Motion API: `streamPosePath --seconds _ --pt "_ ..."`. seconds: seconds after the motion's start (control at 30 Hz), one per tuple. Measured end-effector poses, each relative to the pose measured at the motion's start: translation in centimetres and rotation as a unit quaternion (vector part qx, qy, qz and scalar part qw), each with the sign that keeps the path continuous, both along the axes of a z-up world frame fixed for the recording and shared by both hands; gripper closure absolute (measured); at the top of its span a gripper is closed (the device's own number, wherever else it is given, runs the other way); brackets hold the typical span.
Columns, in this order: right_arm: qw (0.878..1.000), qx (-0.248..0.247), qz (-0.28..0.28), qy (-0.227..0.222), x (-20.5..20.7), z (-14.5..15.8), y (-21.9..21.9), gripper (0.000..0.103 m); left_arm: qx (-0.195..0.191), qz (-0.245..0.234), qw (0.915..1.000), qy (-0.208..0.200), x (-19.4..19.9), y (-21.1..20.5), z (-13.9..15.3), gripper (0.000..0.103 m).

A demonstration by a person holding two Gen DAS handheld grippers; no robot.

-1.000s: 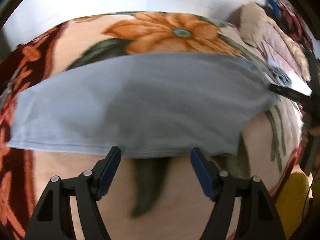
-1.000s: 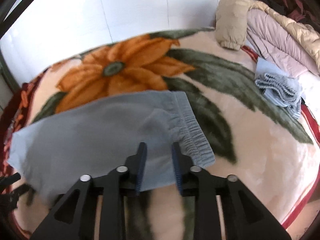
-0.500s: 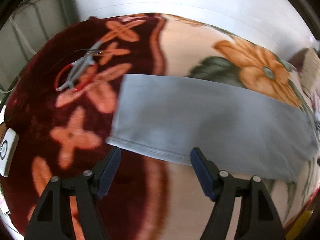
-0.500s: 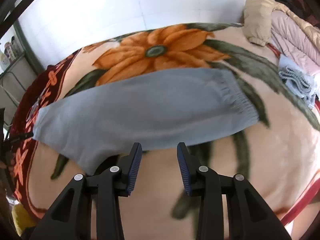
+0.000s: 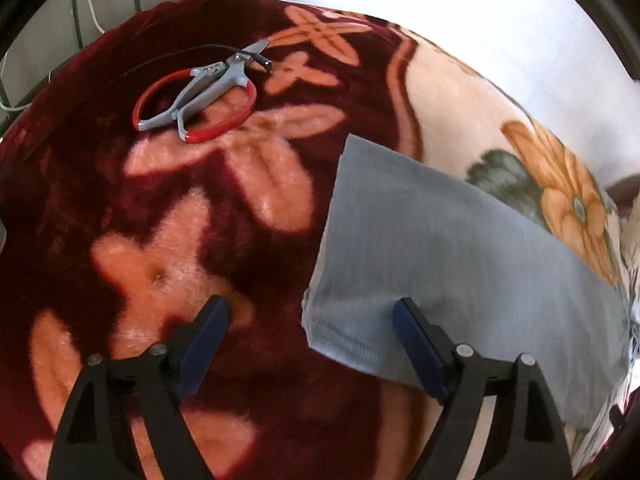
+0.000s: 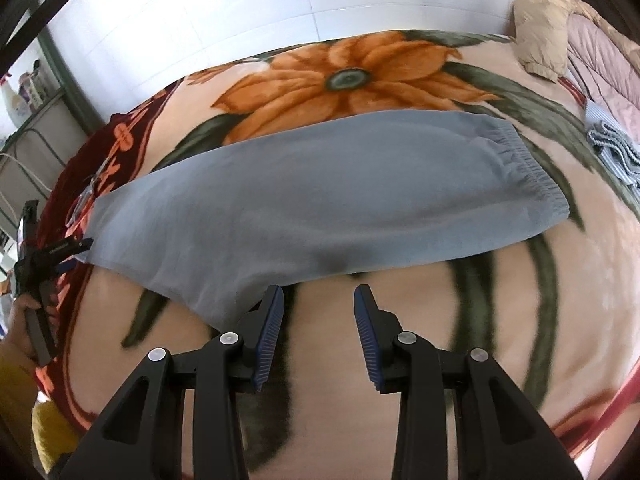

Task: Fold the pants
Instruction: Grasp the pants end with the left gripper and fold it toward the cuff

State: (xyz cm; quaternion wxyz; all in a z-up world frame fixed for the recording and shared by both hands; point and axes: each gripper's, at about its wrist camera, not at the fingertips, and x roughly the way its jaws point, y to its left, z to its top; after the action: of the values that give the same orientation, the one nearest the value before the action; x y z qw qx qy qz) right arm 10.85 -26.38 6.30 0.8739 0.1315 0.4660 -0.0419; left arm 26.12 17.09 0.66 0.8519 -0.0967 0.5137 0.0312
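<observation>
Light grey-blue pants (image 6: 320,200) lie folded lengthwise on a floral blanket (image 6: 400,340), elastic waistband (image 6: 528,168) at the right, leg hem (image 5: 340,340) at the left. My left gripper (image 5: 310,334) is open and empty, right at the hem corner, which lies between its fingers. It also shows at the left edge of the right wrist view (image 6: 60,250). My right gripper (image 6: 320,320) is open and empty, just in front of the pants' near edge around mid-length.
Red-handled scissors (image 5: 200,96) and a black cable lie on the dark red blanket border beyond the hem. Folded bluish cloth (image 6: 612,148) and padded jackets (image 6: 580,40) lie at the far right. A white tiled wall stands behind the bed.
The left gripper has swung left along the pants to the hem end. The right gripper has opened wider and pulled back from the waistband side toward mid-length.
</observation>
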Motion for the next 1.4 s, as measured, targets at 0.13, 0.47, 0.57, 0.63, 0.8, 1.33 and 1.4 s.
streamPosePath --seconds 0.13,0.47,0.57,0.63,0.8,1.33,1.4 --pt "1.0 0.004 0.0 0.003 -0.1 -0.3 0.0 0.066 0.013 0.006 0.9999 -0.008 0.2 -0.7 -0.4 0.015" --pt "1.0 0.01 -0.011 -0.011 -0.7 0.2 -0.4 0.066 -0.022 -0.048 0.9984 -0.018 0.5 -2.4 0.5 0.092" --pt "1.0 0.009 -0.009 -0.021 -0.9 0.6 -0.5 0.066 -0.027 -0.06 0.9974 -0.028 0.5 -2.7 1.8 0.093" --pt "1.0 0.013 -0.009 -0.025 -1.0 0.8 -0.7 0.066 -0.037 -0.07 0.996 -0.042 0.2 -2.9 3.3 0.093" --pt "0.999 0.024 -0.012 -0.028 -1.4 0.6 -1.1 0.066 -0.049 -0.093 0.9923 -0.065 -0.4 -4.3 7.1 0.093" --pt "0.997 0.032 -0.026 -0.06 -2.9 1.9 -4.3 0.066 -0.047 -0.249 0.9634 -0.088 -2.2 -20.1 13.6 0.093" --pt "0.997 0.027 -0.026 -0.061 -2.8 2.0 -4.6 0.066 -0.044 -0.265 0.9602 -0.077 -2.2 -22.4 12.8 0.093"
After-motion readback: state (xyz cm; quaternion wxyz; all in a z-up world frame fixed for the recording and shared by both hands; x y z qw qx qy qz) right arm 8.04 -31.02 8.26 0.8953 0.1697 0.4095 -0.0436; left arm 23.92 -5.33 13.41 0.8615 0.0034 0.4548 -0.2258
